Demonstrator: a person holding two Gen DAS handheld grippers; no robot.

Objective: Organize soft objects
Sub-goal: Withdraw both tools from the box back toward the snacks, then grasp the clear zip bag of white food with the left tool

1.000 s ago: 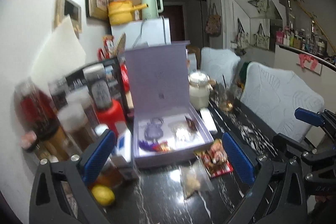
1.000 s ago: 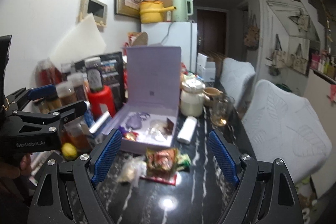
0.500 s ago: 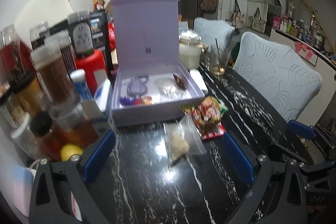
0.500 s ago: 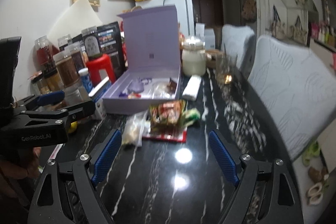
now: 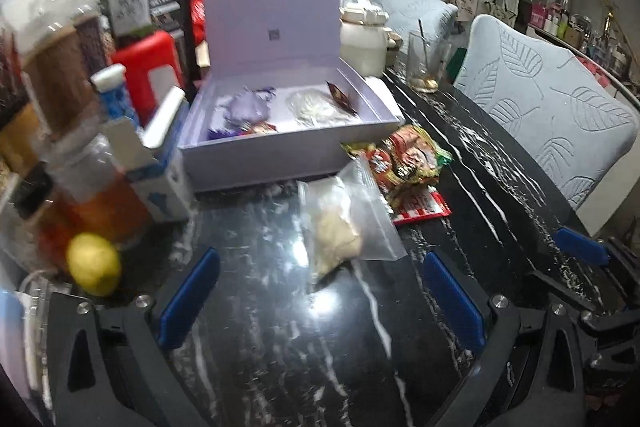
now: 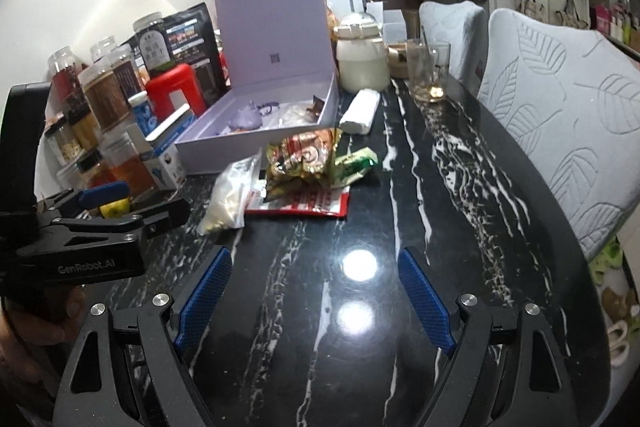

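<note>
An open lilac box (image 5: 280,151) (image 6: 256,143) sits on the black marble table with a purple pouch (image 5: 246,107) and small packets inside. In front of it lie a clear zip bag of pale stuff (image 5: 344,227) (image 6: 230,197), a crumpled snack packet (image 5: 404,159) (image 6: 304,159) and a flat red packet (image 6: 308,205). My left gripper (image 5: 320,295) is open and empty, just short of the zip bag. My right gripper (image 6: 314,287) is open and empty over bare table, nearer than the packets.
Jars, a red canister (image 6: 176,97) and a lemon (image 5: 94,263) crowd the table's left side. A white jar (image 6: 362,61), a glass (image 6: 426,75) and a white roll (image 6: 360,111) stand behind the box. Padded chairs (image 6: 560,131) line the right edge.
Both grippers have tilted down and moved closer to the table. The zip bag now lies right before the left gripper's fingers. Both stay open.
</note>
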